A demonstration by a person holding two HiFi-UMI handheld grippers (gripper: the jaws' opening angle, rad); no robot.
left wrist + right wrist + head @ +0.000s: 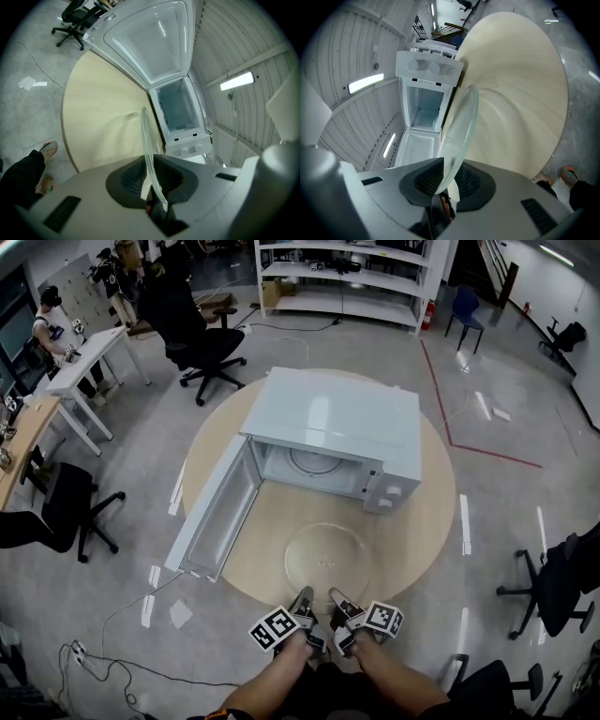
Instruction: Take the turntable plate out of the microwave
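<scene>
- The plate (328, 557) is out of the microwave (333, 432). It lies flat and clear over the bare front of the round table (412, 521), at the lower centre of the head view.
- The left tongs (305, 607) and the right tongs (339, 610) sit side by side at the bottom centre of that view, both on the plate's near rim.
- In the left gripper view the rim runs between the ribbed pads, with the jaws closed narrowly on the glass, so this pair has hold of the plate.
- In the right gripper view the rim likewise sits between the pads, against the left-hand one, and this pair grips the plate too.
- From both tongs the plate reaches straight away, up the head view, toward the open microwave. Its far edge stops short of the cavity mouth.
- The plate is round and has no long axis. What matters is that both grips bunch on one side, so the far half hangs unsupported.
- Neither hand is nearer, as they share the same stretch of rim.
- I cannot tell whether the far edge already touches the table. The coming move, as I judge it, is to lay the plate level and let go.
- The door (220, 512) swings out to the left of the frame, clear of the plate.
</scene>
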